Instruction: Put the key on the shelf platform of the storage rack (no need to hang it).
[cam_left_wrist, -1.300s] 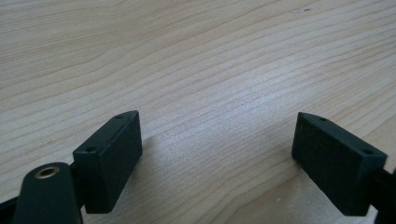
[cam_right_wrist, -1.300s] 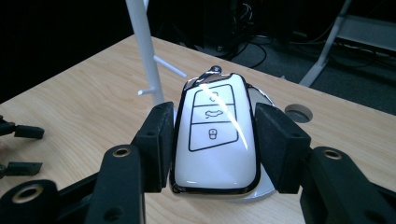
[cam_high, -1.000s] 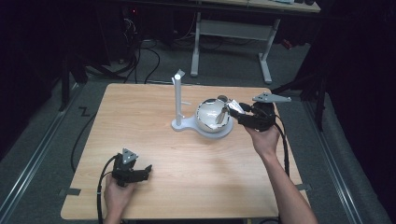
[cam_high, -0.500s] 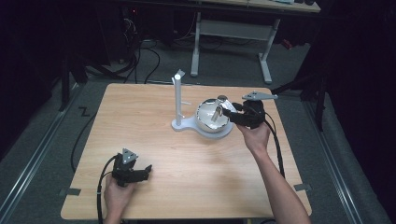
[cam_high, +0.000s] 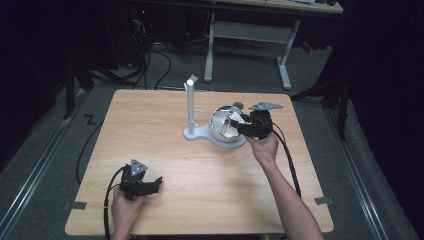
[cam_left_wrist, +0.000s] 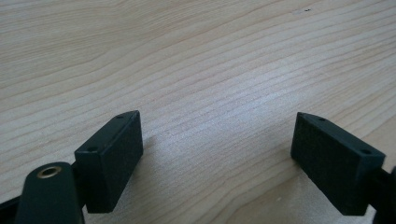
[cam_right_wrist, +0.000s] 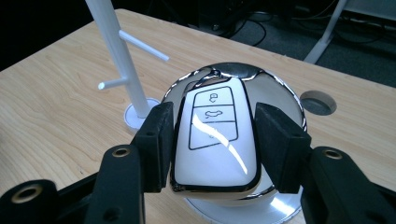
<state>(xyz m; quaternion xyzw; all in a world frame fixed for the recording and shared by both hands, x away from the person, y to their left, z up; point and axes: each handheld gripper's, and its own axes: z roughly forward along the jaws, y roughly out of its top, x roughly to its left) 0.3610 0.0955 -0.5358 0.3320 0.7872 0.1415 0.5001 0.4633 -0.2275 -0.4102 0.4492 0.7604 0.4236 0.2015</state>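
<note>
The right gripper (cam_right_wrist: 212, 140) fingers pinch the white car key (cam_right_wrist: 215, 135) just above the silver bowl (cam_high: 225, 125), not yet dropped in, while the left gripper (cam_left_wrist: 217, 163) fingers rest spread on the table (cam_high: 200, 195)

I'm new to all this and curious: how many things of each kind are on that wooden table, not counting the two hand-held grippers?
White car key fob, clamped in the right gripper: 1
Shiny silver bowl: 1
White stand with pegs: 1
Total: 3
The left gripper holds nothing, jaws apart over bare table.
</note>
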